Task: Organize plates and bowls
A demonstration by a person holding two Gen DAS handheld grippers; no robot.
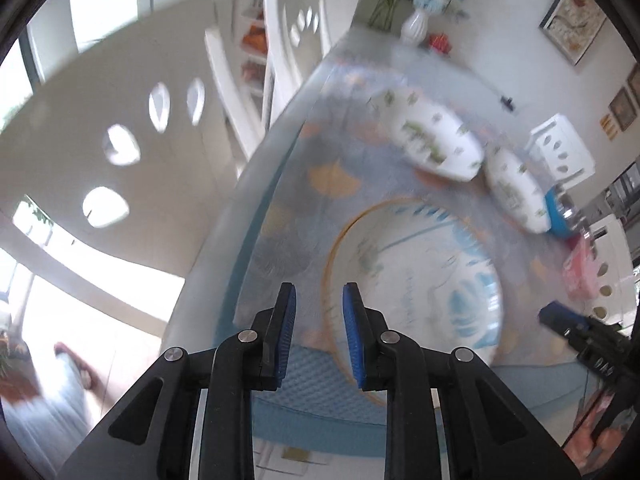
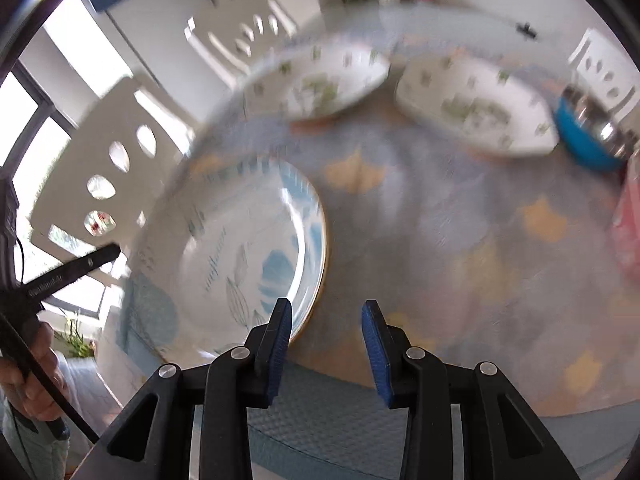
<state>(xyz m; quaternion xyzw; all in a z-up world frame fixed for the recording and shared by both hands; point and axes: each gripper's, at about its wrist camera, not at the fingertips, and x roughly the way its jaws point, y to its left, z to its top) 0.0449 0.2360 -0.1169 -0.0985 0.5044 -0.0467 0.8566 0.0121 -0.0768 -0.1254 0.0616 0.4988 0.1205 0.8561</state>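
The blue-leaf plate [image 1: 416,276] lies flat on the patterned tablecloth [image 2: 460,216], near the table edge closest to the person. Further back stand two white bowls with green sprigs — one bowl [image 2: 320,84] on the left, the other bowl [image 2: 476,108] just beside it on the right — and a blue steel bowl [image 2: 588,136] next to that one. Both views are blurred, so fine detail is uncertain.

The left gripper [image 1: 319,320] hangs above the near rim of the plate with its blue pads close together; a narrow gap shows between them and nothing is in it. The right gripper [image 2: 326,344] is just beside the plate's right rim, its pads somewhat wider apart and also empty.

The step in hand seems to be the approach to the plate, probably to lift it and put it with the other dishes. To do it well, I would spread the jaws more before coming down, because a flat plate gives only its thin rim to hold. One pad must go under the gold edge, the other on top — a shallow angle helps here. The glaze looks slippery, so the pinch should be firm and the lift slow, with the plate kept level. The second gripper can steady the opposite rim.
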